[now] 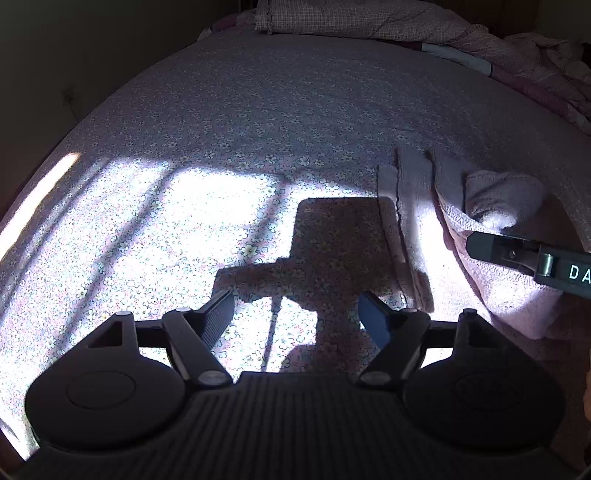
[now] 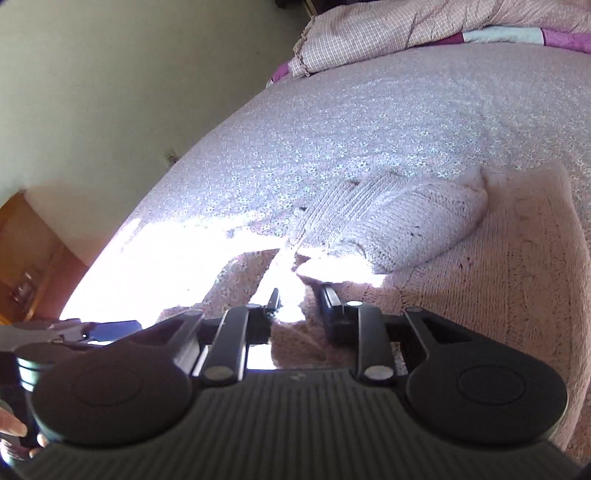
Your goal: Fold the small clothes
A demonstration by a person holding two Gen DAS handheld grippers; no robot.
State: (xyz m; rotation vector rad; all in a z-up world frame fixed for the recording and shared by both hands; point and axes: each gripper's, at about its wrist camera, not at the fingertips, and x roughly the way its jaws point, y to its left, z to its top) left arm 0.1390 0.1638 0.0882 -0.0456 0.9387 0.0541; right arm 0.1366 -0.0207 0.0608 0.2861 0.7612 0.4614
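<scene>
A bed (image 1: 258,110) covered by a small-flowered sheet fills both views, with a hard patch of sunlight across its near part and a plain wall in the upper left of the right wrist view. A rumpled checked quilt (image 1: 351,18) lies bunched along the far edge, at the top of each frame.

The task's thing is a pale pink knitted garment (image 1: 491,288), lying on the sheet at the right side of the left wrist view. Its folded layers run as long strips from the lower right up toward the middle of that frame, so the long axis points away from the camera and slightly left. In the right wrist view the garment (image 2: 498,266) spreads over the right half, and a ribbed sleeve-like part (image 2: 399,221) lies across it, pointing from the right toward the left centre.

The left tongs (image 1: 297,314) hover over bare sheet just left of the garment, fingers well apart with nothing between them; their shadow falls on the sunlit sheet.

The right tongs (image 2: 299,306) stand partly apart at the garment's near edge. Knit shows in the gap, but glare hides whether the pads press on it, so I cannot tell. In the left wrist view one dark finger (image 1: 491,245) rests against the pink fabric.
</scene>
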